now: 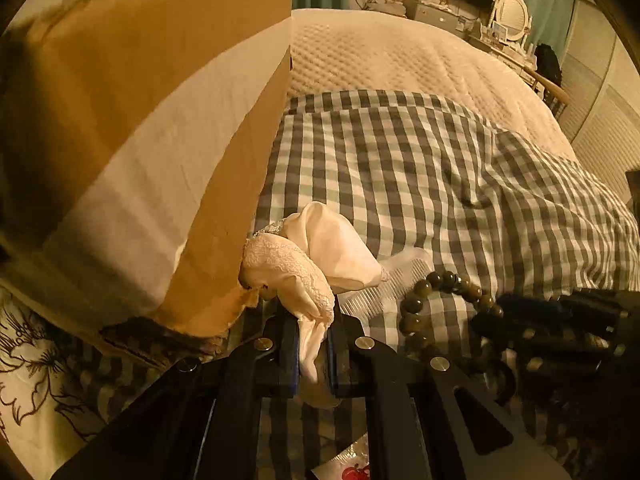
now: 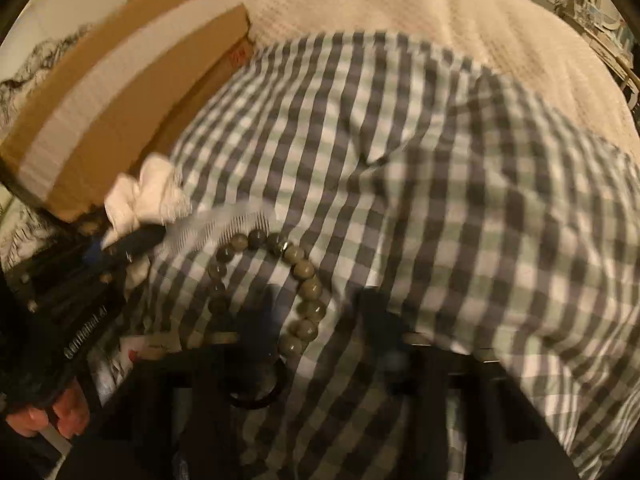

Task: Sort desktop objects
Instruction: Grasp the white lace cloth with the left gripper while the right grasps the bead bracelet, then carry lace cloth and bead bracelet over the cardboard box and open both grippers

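My left gripper is shut on a cream lace-trimmed cloth, which bunches up above the pads right beside the cardboard box. In the right wrist view the cloth and the left gripper show at the left. A string of dark green beads lies on the checked cloth next to a clear comb. The blurred right gripper points down over the beads. One side of the loop lies between its fingers, and gaps show on both sides of it.
The checked cloth covers a cream quilted bed. A small packet with red print lies under my left gripper. A black ring lies near the beads. A hand shows at the lower left.
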Tool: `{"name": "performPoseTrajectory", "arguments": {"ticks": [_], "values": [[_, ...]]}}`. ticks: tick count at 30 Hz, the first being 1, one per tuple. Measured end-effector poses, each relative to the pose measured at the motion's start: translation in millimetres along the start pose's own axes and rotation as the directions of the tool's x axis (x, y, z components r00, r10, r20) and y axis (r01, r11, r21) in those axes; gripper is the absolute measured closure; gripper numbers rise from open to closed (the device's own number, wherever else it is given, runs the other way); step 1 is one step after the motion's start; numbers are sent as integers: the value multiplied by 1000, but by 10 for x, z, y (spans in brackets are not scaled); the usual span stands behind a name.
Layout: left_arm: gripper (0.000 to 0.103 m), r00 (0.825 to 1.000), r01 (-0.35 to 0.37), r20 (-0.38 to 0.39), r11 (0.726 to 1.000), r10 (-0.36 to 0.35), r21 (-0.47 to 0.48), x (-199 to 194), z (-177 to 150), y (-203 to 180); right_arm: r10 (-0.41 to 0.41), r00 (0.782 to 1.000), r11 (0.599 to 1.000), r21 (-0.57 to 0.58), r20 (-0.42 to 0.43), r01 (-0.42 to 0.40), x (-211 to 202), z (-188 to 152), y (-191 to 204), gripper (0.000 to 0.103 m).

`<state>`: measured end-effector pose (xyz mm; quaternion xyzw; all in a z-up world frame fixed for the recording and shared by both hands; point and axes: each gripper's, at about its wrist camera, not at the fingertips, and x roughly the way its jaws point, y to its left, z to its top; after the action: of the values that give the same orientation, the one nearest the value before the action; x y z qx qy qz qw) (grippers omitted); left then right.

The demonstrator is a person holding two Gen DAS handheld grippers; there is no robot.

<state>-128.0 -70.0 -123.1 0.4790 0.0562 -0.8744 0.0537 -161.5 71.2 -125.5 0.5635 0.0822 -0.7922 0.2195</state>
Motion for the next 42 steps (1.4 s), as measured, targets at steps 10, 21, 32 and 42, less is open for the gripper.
{"name": "performPoseTrajectory", "arguments": {"ticks": [10, 21, 32, 42], "values": [[94, 999, 13, 41, 998, -16, 59, -156, -2, -92, -38, 997, 998, -48, 61, 41, -280, -163, 138, 92], [94, 984, 75, 152, 989, -94, 124, -680, 116, -257, -56, 948, 998, 17, 314, 53, -1353, -113, 171, 92], [94, 928, 117, 344, 989, -141, 89, -1484, 538, 206, -61, 900, 992, -72, 432, 102, -1931, 199, 610, 92], [94, 915, 27, 404, 999, -10, -36, -1652, 895, 1012, 43, 870, 979, -194, 492, 61, -2155, 685, 1261, 92]]}}
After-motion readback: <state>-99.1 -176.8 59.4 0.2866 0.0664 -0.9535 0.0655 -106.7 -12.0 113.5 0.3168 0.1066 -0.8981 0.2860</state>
